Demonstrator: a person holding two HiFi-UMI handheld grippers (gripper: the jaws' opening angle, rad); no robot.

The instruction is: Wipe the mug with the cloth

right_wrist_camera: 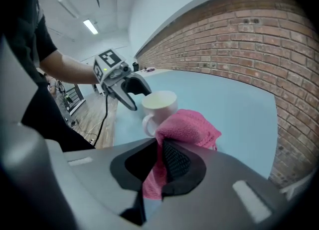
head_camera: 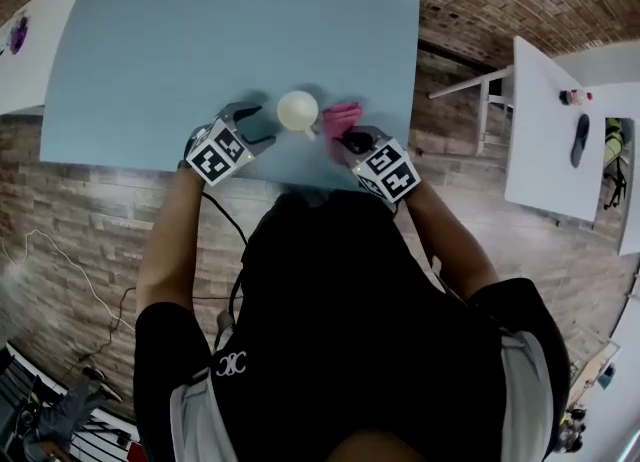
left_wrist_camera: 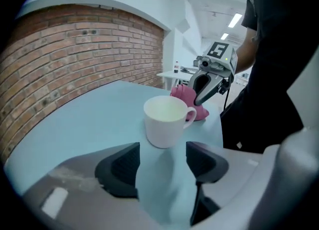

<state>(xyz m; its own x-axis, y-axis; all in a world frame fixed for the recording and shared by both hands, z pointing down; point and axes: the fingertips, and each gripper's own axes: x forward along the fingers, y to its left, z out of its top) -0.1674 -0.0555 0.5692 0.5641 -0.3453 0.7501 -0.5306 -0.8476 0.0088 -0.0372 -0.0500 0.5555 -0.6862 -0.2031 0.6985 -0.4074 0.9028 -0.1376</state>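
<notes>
We found the white mug (head_camera: 298, 110) standing upright on the light blue counter (head_camera: 200, 40), near the counter's lower edge in the head view and just above centre of that frame. Its mouth faced up and its handle pointed toward the right of the frame. In the left gripper view the mug (left_wrist_camera: 166, 121) sat just beyond the fingertips, with the handle on its right side.

Beside the handle we saw the pink cloth (head_camera: 342, 118), bunched up and close to the mug. The right gripper (head_camera: 345, 140) had hold of it. In the right gripper view its fingers (right_wrist_camera: 174, 162) were closed tight on a fold of the cloth (right_wrist_camera: 192, 127), which billowed out above them and hung down in a strip below. The mug (right_wrist_camera: 158, 105) showed just behind the cloth, left of centre.

The left gripper (head_camera: 257, 125) lay at the mug's other side, toward the left of the head view. Its fingers (left_wrist_camera: 122, 167) stood well apart with only bare counter between them, and they were not touching the mug.

Farther out, we saw a brick wall (left_wrist_camera: 75, 59) behind the counter at the upper left of the left gripper view, and a white table (head_camera: 545, 130) at the right edge of the head view.
</notes>
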